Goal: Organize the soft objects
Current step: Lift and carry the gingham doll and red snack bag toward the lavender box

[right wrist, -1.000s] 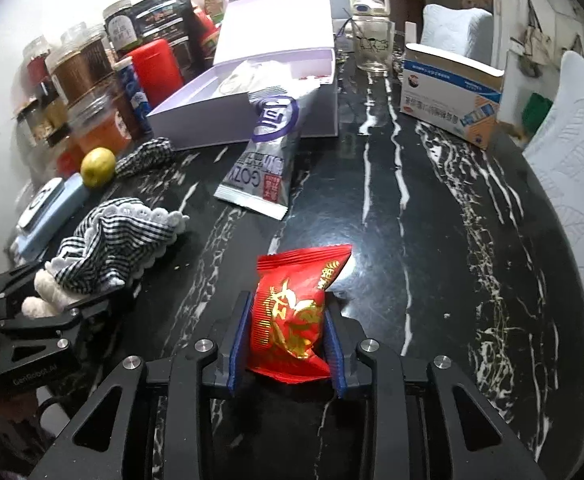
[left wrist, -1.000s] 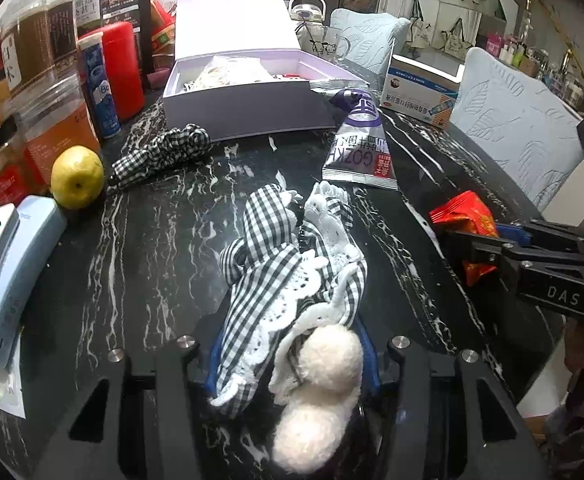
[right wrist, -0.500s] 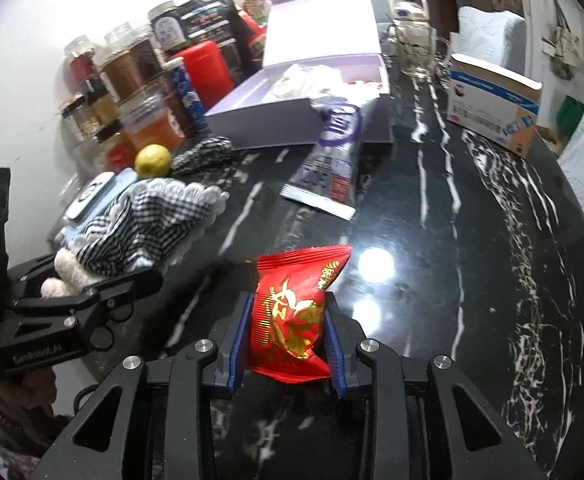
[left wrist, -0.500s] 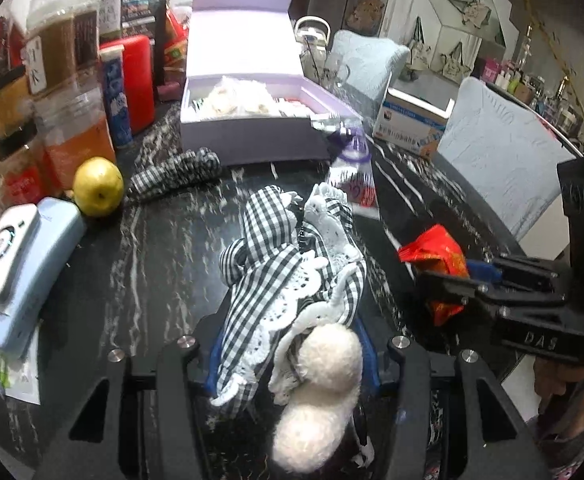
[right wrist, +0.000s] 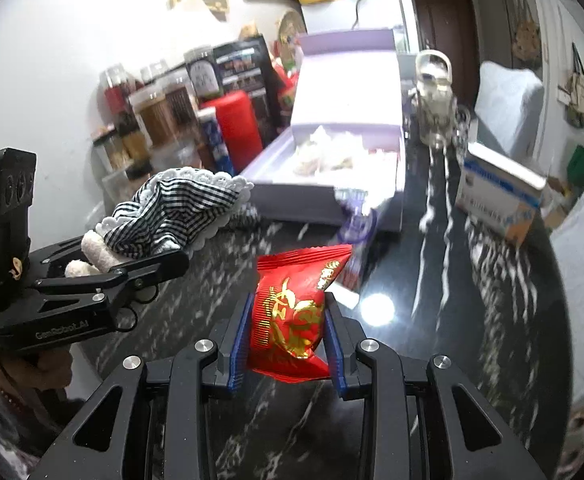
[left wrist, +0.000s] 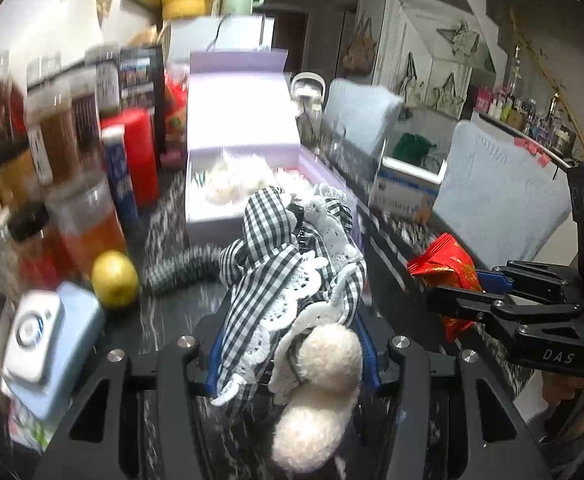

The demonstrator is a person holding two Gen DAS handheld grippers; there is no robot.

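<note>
My left gripper (left wrist: 292,344) is shut on a black-and-white checked cloth piece (left wrist: 288,264) with lace trim and white pompoms, held above the black marble table (left wrist: 164,320). It shows at the left of the right wrist view (right wrist: 164,216). My right gripper (right wrist: 288,340) is shut on a red snack packet (right wrist: 292,312), also lifted; the packet shows at the right of the left wrist view (left wrist: 447,268). An open lilac box (left wrist: 244,184) with white soft things inside stands ahead of both grippers (right wrist: 331,184). A second checked piece (left wrist: 184,272) lies on the table before the box.
Jars, a red canister (left wrist: 136,160) and bottles line the left side. A yellow fruit (left wrist: 114,284) and a pale blue device (left wrist: 48,340) lie at the left. A purple-and-white pouch (right wrist: 355,232) leans at the box's corner. A blue-and-white carton (right wrist: 499,196) and a glass jar (right wrist: 433,100) stand right.
Both grippers have risen off the table and moved toward the lilac box, each still holding its object. The view is now blurred from the motion.
</note>
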